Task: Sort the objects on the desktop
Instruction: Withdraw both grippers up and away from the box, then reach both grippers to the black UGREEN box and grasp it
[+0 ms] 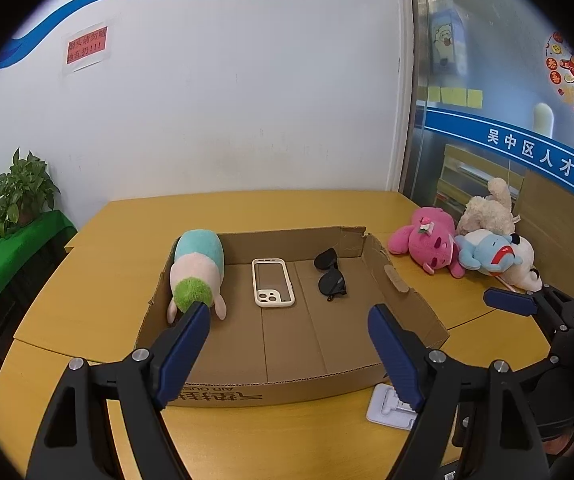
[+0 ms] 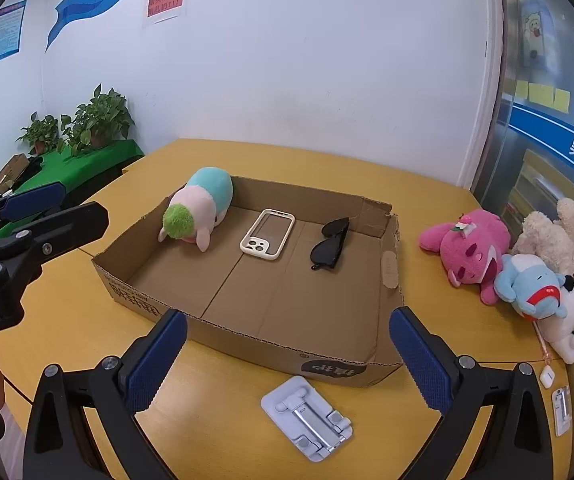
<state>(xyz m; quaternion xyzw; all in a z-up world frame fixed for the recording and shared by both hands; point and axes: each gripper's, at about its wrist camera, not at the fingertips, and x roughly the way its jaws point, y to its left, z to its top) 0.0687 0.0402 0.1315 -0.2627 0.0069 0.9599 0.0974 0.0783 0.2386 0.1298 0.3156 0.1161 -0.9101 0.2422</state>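
Note:
A shallow cardboard box [image 1: 415, 304] [image 2: 391, 276] on the yellow table holds a pastel plush [image 1: 195, 272] [image 2: 201, 208], a cream phone case [image 1: 273, 282] [image 2: 267, 234] and black sunglasses [image 1: 331, 274] [image 2: 331, 244]. A white phone stand [image 2: 307, 416] [image 1: 389, 406] lies in front of the box. My left gripper [image 1: 291, 332] is open and empty over the box's near part. My right gripper [image 2: 287, 344] is open and empty above the box's near wall and the stand.
A pink plush [image 2: 471, 254] [image 1: 427, 244], a blue plush [image 2: 535, 286] [image 1: 487, 254] and white and beige plushes [image 2: 547, 236] lie piled at the right. A white earbud case [image 2: 547, 378] and a second white holder [image 2: 562, 408] sit at the near right edge. Potted plants [image 2: 99, 118] stand on a green-covered side table at the left.

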